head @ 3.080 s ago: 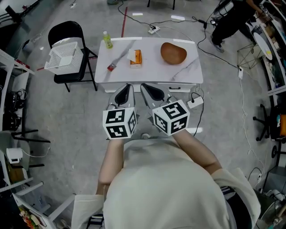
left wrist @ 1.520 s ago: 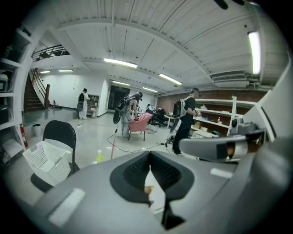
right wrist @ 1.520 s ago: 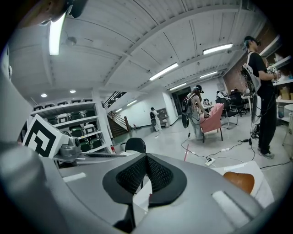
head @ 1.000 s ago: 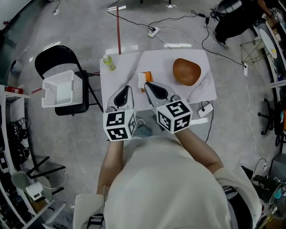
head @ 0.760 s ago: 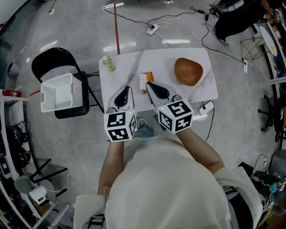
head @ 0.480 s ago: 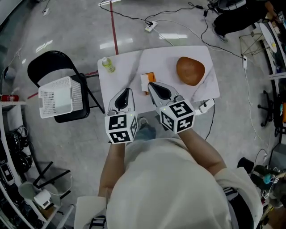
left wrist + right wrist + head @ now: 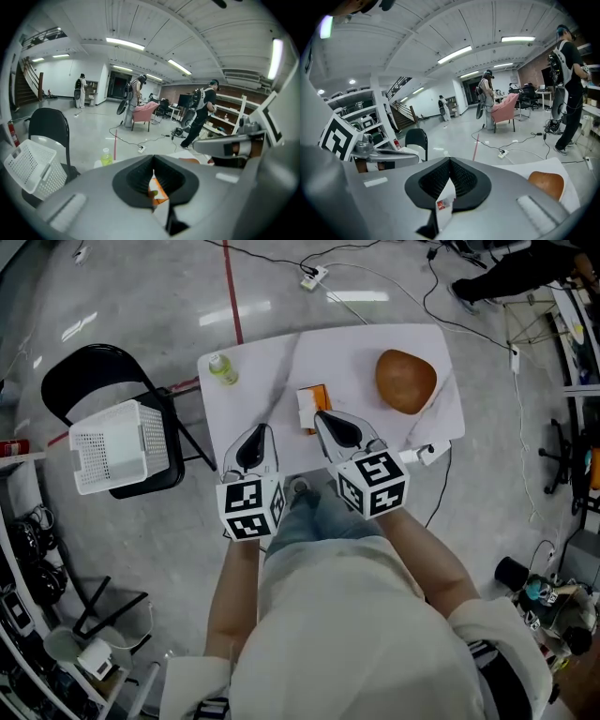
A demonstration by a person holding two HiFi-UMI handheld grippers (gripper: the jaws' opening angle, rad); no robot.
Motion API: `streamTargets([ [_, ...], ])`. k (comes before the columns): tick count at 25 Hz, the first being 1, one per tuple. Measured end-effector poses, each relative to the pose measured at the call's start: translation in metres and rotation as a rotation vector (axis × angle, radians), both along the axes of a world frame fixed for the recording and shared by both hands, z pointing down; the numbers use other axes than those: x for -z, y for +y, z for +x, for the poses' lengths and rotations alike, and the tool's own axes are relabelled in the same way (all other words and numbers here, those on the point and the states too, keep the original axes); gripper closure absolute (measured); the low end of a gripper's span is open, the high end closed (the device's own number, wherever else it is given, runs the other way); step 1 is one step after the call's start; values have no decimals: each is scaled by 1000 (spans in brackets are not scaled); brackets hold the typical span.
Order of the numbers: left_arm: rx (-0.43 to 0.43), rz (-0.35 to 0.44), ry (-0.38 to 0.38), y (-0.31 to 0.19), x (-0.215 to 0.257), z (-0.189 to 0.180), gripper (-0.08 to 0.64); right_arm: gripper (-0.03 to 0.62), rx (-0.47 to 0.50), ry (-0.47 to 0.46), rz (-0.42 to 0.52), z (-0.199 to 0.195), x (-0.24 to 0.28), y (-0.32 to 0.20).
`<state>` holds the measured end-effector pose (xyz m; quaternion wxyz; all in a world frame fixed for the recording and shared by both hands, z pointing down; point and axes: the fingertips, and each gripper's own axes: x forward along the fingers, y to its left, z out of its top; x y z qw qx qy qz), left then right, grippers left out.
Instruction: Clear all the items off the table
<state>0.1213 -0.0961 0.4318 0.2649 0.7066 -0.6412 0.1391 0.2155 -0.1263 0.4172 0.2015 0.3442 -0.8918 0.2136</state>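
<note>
The person wears a cream short-sleeved top (image 7: 347,615) and blue jeans (image 7: 323,512). The left tongs (image 7: 261,432) and right tongs (image 7: 323,418) share one build: smooth pale-grey shells around black ribbed pads. At the back of each sits a white marker cube (image 7: 250,507) printed with bold black square patterns.

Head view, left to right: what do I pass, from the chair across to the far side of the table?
white basket → green bottle → orange and white box → brown bowl
</note>
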Motion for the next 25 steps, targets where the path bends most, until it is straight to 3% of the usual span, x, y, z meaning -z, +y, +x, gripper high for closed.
streamTargets([
  [15,96,-125,65,-28,-93,-17,551,595,-6,83,-100,4,-96,-40],
  [25,103,-189,45,-41,-160,-21,551,514,-28,150,-205,12,-175,-53],
])
